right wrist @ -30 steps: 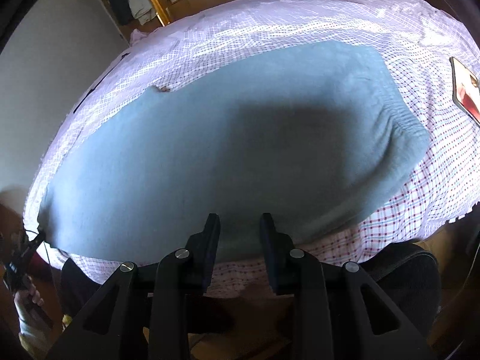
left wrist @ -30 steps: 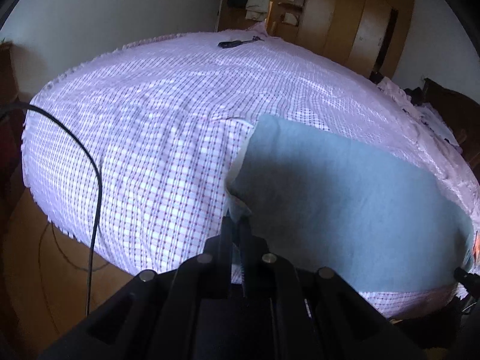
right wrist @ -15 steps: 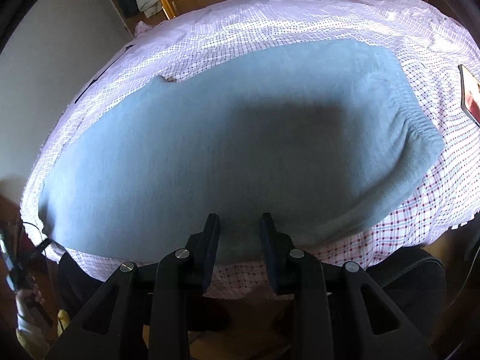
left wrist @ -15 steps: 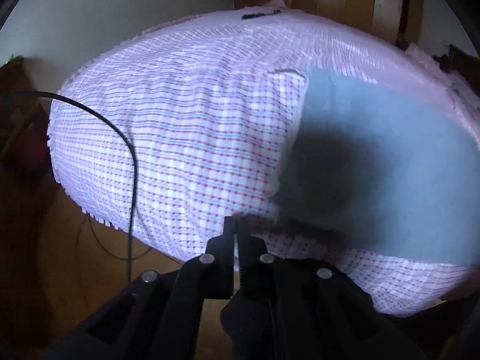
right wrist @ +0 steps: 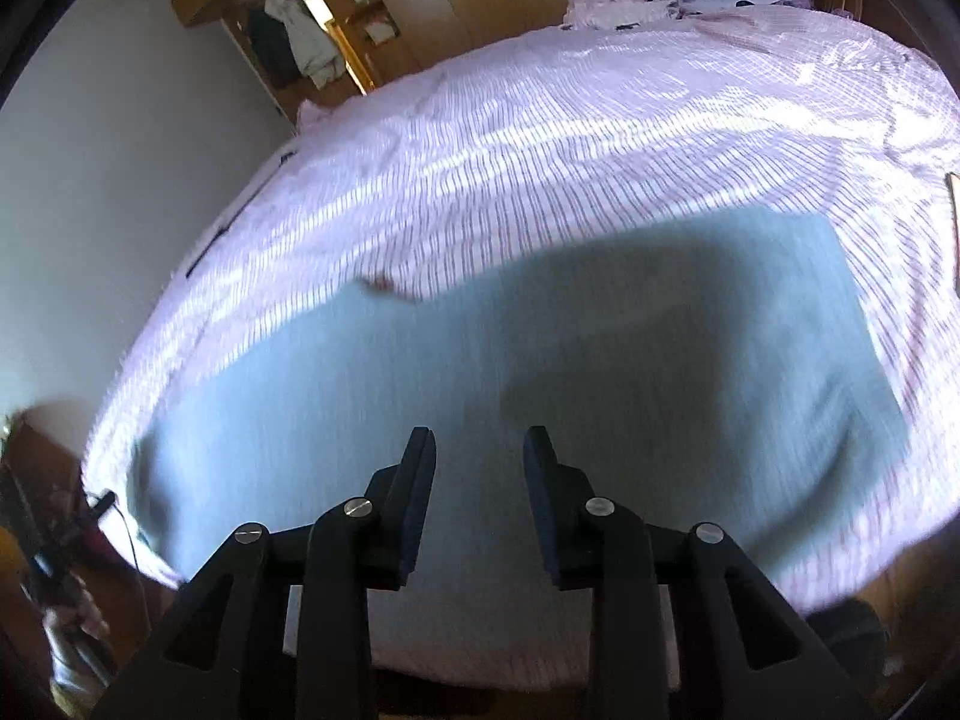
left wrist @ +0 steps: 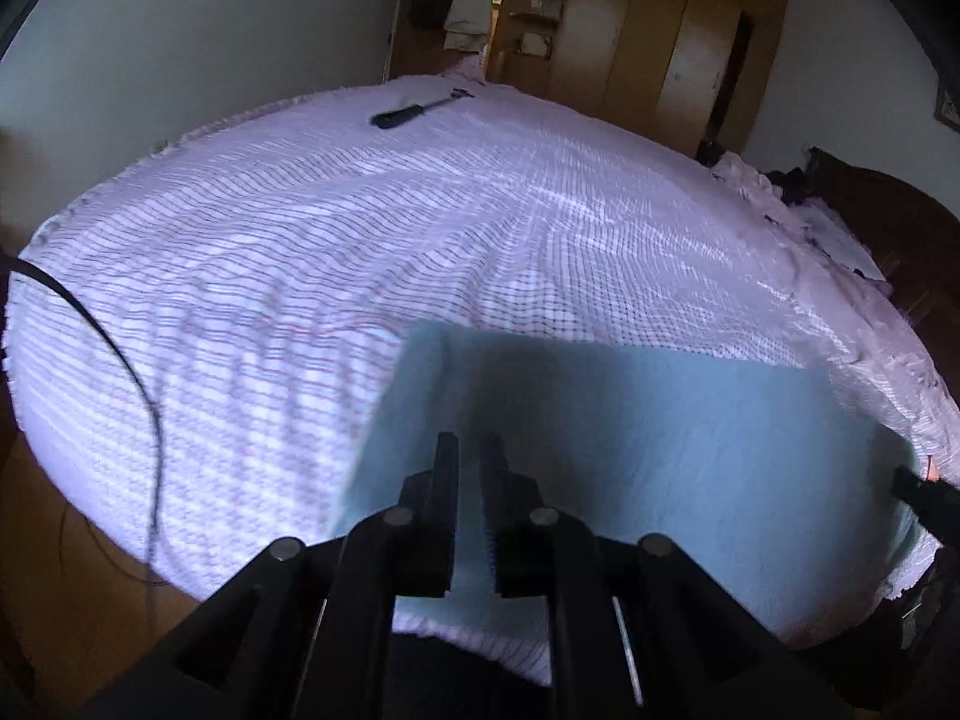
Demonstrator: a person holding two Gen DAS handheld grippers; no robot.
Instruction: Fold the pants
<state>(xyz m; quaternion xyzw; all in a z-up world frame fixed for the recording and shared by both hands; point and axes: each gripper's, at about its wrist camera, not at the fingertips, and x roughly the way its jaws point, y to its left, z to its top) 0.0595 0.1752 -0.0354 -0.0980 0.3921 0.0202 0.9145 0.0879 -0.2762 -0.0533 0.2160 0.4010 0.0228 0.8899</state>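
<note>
Right wrist: pants (right wrist: 540,408) lie crosswise.

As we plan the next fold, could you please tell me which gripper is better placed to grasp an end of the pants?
Probably the left: the left gripper hovers beside the short end of the pants, while the right gripper hangs over mid-fabric, away from either end.

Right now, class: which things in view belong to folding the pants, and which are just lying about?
Job:
pants
left gripper
right gripper
bed

Lying about:
dark tool at the bed's far edge
cable
hanging clothes
</note>
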